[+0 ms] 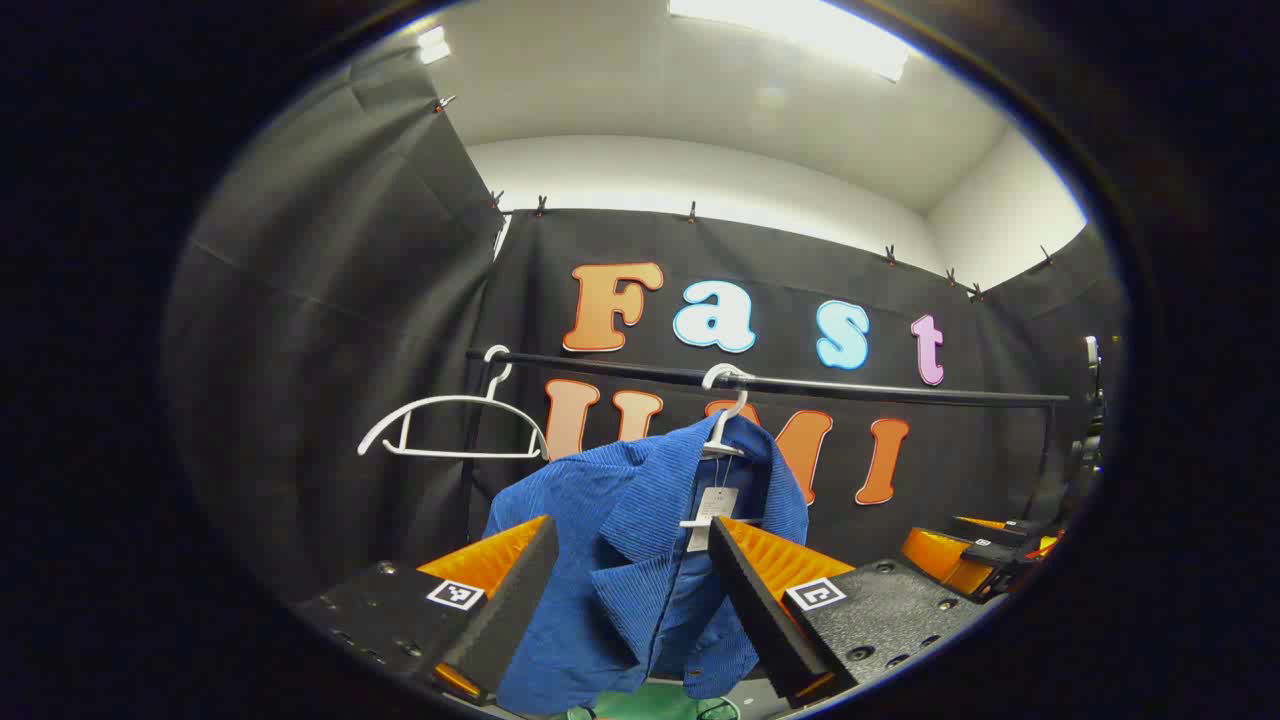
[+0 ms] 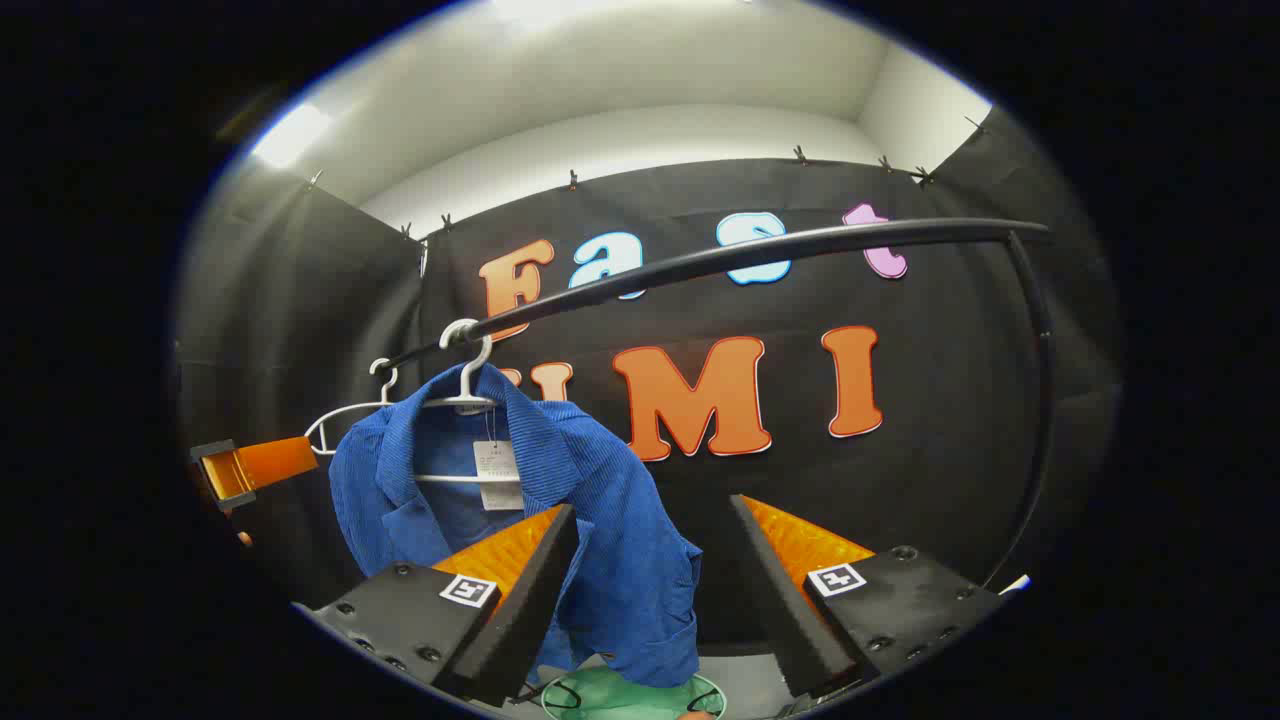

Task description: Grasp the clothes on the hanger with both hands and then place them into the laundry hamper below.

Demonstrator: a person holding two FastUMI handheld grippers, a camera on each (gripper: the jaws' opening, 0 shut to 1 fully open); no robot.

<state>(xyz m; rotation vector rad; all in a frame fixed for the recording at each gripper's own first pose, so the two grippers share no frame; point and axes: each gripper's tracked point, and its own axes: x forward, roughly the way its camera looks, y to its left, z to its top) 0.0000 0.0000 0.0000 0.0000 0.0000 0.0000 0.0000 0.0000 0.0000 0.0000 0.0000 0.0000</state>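
Tongs point(image 1: 632, 585) agape before shirt point(image 1: 620, 560), perhaps untouched.

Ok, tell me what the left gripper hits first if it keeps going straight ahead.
Most likely the blue shirt: it hangs between the open fingers of the left gripper, filling the gap. How far off it hangs is hard to judge, but nothing appears in front of it.

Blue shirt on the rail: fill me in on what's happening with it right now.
A person is reaching for the blue shirt with a tool in each hand. It hangs on a white hanger on the black rail. The left tool and right tool are both open, neither gripping it. The green hamper waits below, and an empty hanger hangs beside.
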